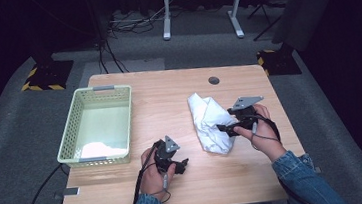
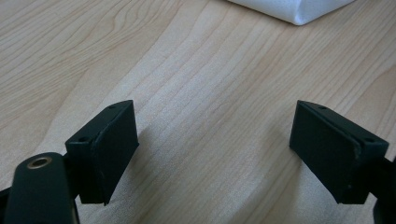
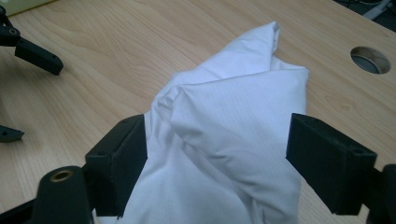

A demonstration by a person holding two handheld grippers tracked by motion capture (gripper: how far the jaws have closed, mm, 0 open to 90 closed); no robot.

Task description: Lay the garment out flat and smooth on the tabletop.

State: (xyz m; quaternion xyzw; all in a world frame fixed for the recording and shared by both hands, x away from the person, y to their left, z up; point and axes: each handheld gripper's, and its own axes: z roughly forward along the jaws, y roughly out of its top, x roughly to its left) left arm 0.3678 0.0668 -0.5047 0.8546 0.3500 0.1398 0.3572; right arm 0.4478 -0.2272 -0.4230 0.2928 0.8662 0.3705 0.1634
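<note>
Two spread jaws of the right tool (image 3: 215, 154) flank the white cloth (image 3: 233, 126).

cloth (image 1: 210, 122): 1 | basket (image 1: 70, 123): 1 | table (image 1: 168, 93): 1 | claws: 2

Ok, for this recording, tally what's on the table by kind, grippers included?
White cloths: 2, one bundled on the table, one in the basket
Green baskets: 1
Grippers: 2, left gripper, right gripper
Total: 5
</note>
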